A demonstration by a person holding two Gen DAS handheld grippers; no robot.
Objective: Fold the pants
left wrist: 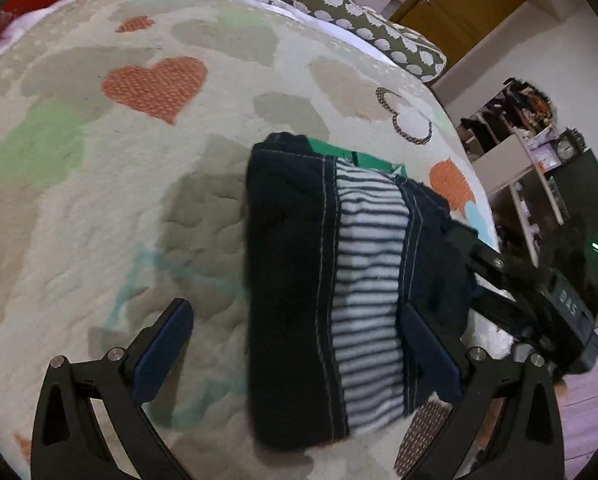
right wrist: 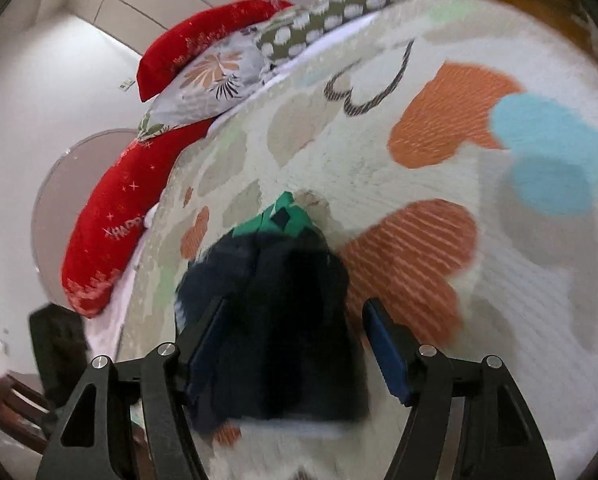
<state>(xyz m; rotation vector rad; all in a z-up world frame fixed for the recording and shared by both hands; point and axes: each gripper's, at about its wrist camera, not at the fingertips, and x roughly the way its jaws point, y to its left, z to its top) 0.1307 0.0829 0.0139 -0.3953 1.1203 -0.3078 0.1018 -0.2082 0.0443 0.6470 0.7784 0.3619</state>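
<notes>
The dark navy pants (left wrist: 295, 280) lie folded into a compact bundle on the bed, with a striped white-and-navy lining (left wrist: 371, 280) showing and a green patch (left wrist: 355, 158) at the far end. My left gripper (left wrist: 299, 352) is open, its fingers either side of the bundle's near end. My right gripper (right wrist: 295, 348) is open too, its fingers straddling the bundle (right wrist: 283, 312) from the other side. The right gripper also shows in the left wrist view (left wrist: 511, 276), at the bundle's right edge. The right wrist view is blurred.
The quilted bedspread (left wrist: 119, 200) has heart patterns. Pillows (left wrist: 371, 24) lie at the head of the bed; red cushions (right wrist: 111, 220) lie along its far edge. A shelf with clutter (left wrist: 531, 152) and a wooden door (left wrist: 459, 4) stand beyond the bed.
</notes>
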